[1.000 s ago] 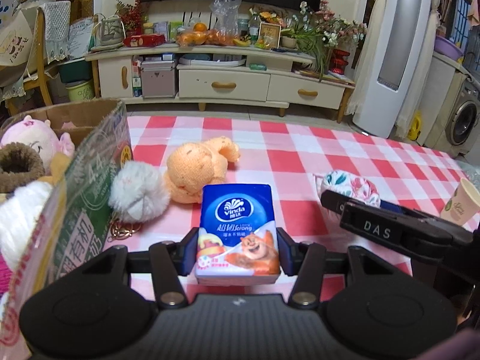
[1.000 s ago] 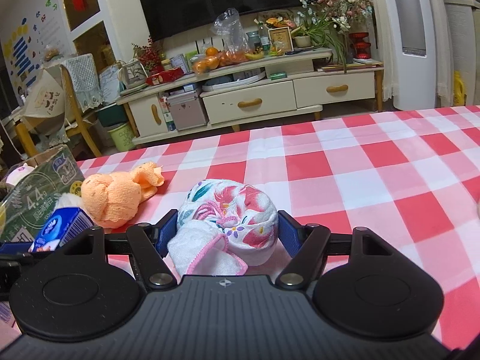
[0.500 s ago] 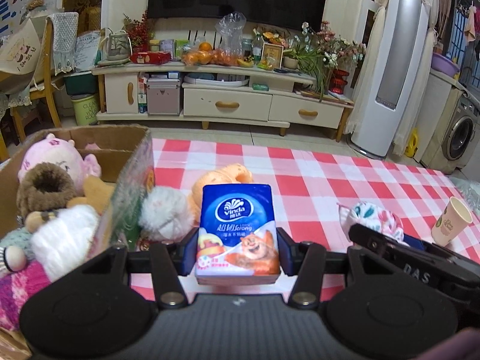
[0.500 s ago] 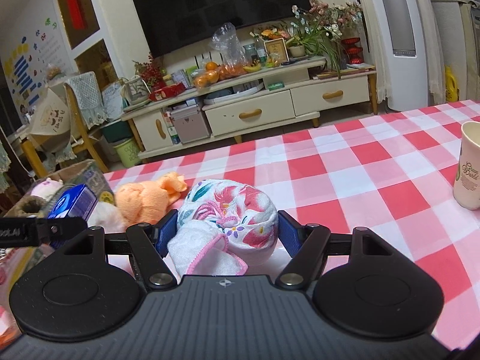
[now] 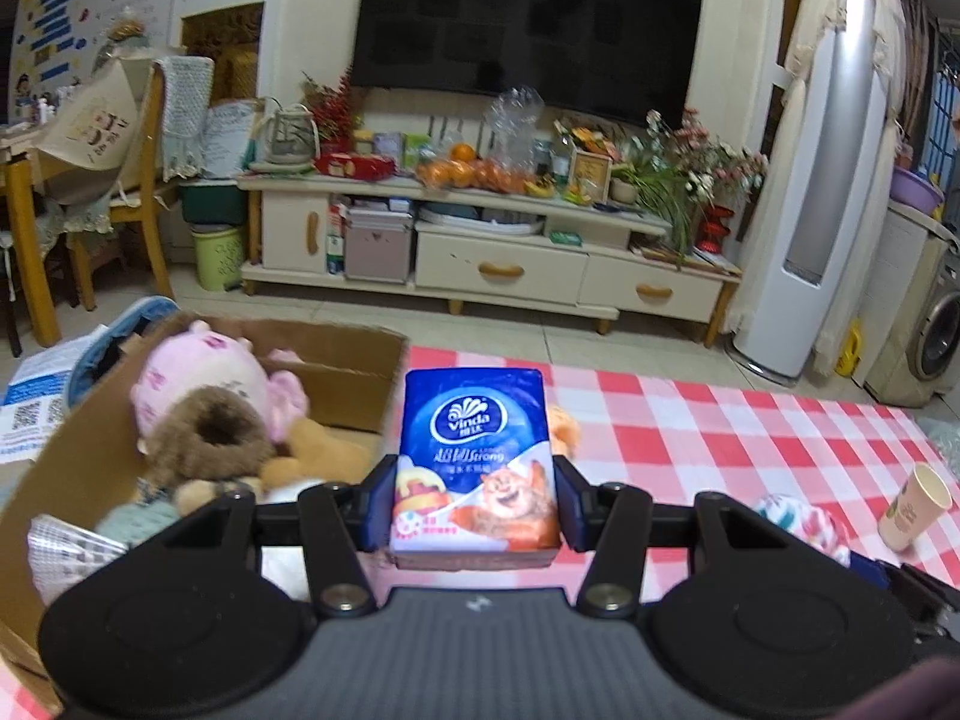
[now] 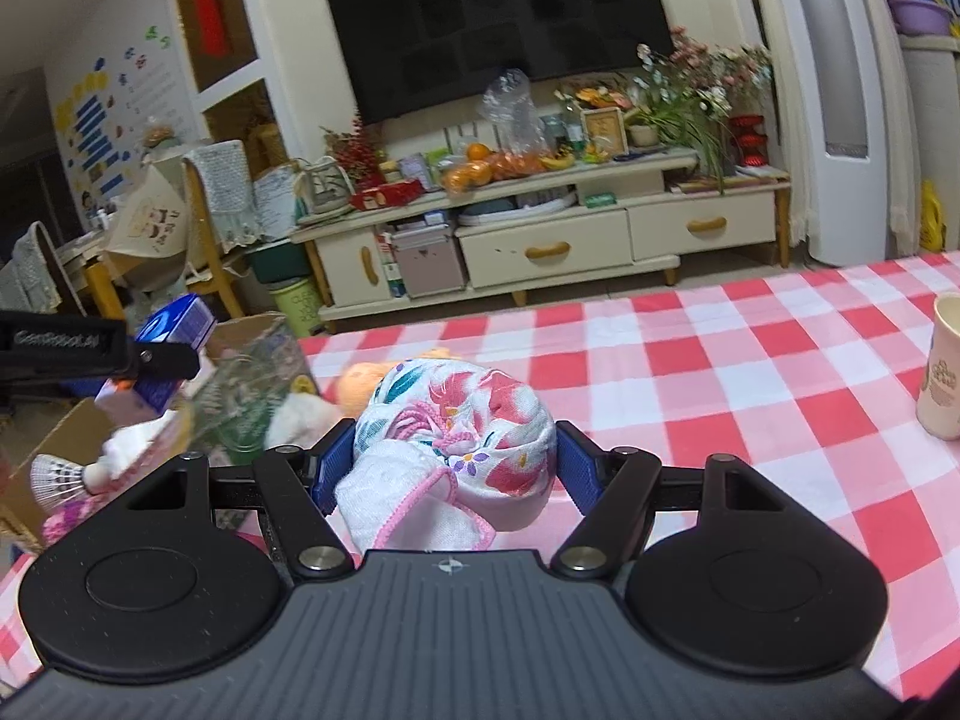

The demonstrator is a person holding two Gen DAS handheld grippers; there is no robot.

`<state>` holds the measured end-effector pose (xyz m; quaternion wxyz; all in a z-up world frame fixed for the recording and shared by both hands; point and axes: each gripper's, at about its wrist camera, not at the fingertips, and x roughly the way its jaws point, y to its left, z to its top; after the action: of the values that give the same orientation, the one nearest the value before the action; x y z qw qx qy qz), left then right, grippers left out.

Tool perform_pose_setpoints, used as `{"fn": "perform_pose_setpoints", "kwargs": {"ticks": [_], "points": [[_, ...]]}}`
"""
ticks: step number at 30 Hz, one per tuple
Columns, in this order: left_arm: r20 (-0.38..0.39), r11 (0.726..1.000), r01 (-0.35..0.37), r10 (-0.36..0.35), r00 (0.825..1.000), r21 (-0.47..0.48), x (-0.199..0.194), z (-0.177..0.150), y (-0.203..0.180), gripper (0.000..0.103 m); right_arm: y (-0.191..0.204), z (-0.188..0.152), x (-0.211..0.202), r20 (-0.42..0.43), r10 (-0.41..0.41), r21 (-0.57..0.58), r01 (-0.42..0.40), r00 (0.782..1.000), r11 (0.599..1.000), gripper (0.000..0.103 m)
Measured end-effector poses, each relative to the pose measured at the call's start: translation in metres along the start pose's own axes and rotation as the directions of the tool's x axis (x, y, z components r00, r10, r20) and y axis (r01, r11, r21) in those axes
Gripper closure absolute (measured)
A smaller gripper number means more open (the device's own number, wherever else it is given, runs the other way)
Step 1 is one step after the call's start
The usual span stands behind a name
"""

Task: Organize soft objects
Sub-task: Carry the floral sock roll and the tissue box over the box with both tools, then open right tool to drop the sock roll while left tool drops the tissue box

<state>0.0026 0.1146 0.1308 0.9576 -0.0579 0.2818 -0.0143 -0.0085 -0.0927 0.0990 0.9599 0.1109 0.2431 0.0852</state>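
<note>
Carrying two things at once: left gripper (image 5: 477,504) fingers squeeze a blue tissue pack (image 5: 474,456) upright, just right of the cardboard box (image 5: 354,354). Right gripper (image 6: 444,468) clamps a floral cloth bundle (image 6: 462,420) over the desk (image 6: 750,372), farther right from the box, so left drops first, I'd guess.

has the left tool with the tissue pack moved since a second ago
Yes. The left tool carried the tissue pack up and left toward the box, whose inside now shows.
</note>
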Motion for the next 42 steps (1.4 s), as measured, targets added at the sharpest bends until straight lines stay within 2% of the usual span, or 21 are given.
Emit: {"fn": "perform_pose_setpoints", "kwargs": {"ticks": [7, 17, 27, 35, 42], "points": [[0.04, 0.998, -0.064, 0.065, 0.997, -0.007, -0.011, 0.008, 0.026, 0.052, 0.032, 0.009, -0.005, 0.016, 0.047, -0.059, -0.045, 0.999, 0.997, 0.016], [0.077, 0.984, -0.17, 0.173, 0.982, -0.046, -0.022, 0.017, 0.064, 0.052, 0.081, 0.026, 0.003, 0.015, 0.108, -0.156, -0.104, 0.994, 0.982, 0.016], [0.082, 0.963, -0.255, 0.262, 0.962, -0.086, -0.023, 0.024, 0.096, 0.052, 0.125, 0.042, 0.027, -0.016, 0.187, -0.257, -0.185, 0.982, 0.949, 0.016], [0.085, 0.943, -0.319, 0.327, 0.941, -0.094, -0.022, 0.026, 0.114, 0.052, 0.153, 0.048, 0.056, -0.05, 0.209, -0.323, -0.213, 0.977, 0.922, 0.016], [0.069, 0.935, -0.337, 0.346, 0.936, -0.113, -0.019, 0.027, 0.125, 0.051, 0.174, 0.047, 0.076, -0.069, 0.217, -0.374, -0.227, 0.974, 0.899, 0.016]]}}
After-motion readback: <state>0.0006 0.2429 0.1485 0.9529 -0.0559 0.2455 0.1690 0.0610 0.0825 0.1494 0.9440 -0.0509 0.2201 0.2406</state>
